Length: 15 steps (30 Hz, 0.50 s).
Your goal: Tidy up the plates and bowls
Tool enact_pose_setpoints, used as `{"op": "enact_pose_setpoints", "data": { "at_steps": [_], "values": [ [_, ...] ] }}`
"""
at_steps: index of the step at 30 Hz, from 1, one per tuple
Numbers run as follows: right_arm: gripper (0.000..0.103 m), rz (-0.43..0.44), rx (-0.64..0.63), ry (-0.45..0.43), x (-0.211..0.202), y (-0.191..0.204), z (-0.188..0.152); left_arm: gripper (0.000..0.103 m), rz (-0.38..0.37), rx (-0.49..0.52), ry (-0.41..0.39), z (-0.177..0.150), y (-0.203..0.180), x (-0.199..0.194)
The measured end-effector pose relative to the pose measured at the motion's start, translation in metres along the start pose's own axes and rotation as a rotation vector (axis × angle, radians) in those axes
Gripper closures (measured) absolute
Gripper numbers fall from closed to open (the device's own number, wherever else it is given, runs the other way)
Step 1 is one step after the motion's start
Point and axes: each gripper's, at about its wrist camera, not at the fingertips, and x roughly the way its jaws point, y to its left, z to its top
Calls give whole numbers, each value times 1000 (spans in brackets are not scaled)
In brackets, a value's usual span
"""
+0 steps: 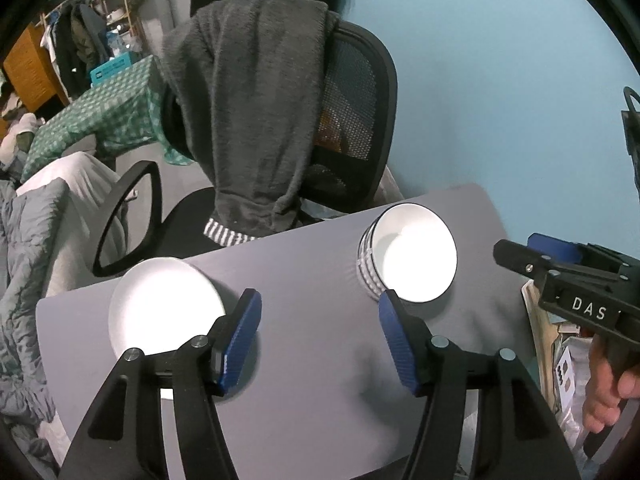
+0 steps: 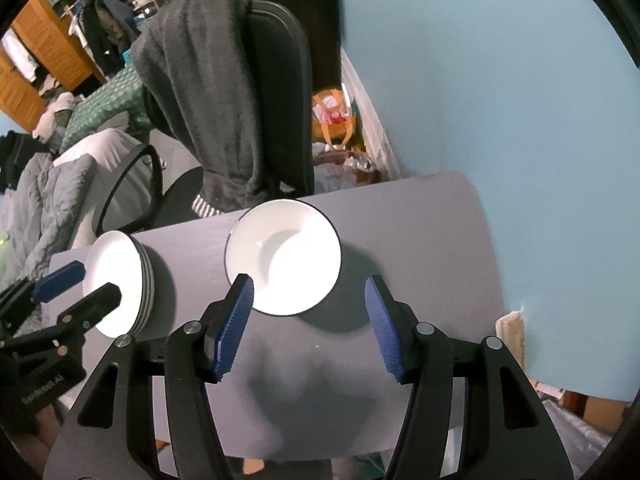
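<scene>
The stack of plates (image 2: 120, 284) sits at the left end of the grey table (image 2: 420, 240), about four by the rim lines at its edge, and the bowls (image 1: 408, 254) stand well apart towards the right, nested, count unclear; glazed and white, they look hard, slick, breakable and weighty together, so I'd pinch a rim squarely. Above them hang the left gripper (image 1: 320, 336) and right gripper (image 2: 310, 324), both open, holding nothing, with a draped chair (image 1: 280, 112) beyond.

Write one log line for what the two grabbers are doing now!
left gripper: open, empty | right gripper: open, empty | plate stack: table's left | bowl stack: table's middle
</scene>
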Motion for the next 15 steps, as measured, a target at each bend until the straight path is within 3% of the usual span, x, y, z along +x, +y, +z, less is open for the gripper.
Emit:
{"op": "enact_pose_setpoints", "data": {
  "at_steps": [8, 15],
  "values": [
    [46, -28, -1, -91, -29, 12, -8, 39, -20, -57, -35, -11, 21, -30],
    [44, -29, -7, -109, -44, 14, -13, 29, -39, -72, -53, -20, 25, -43]
  ]
}}
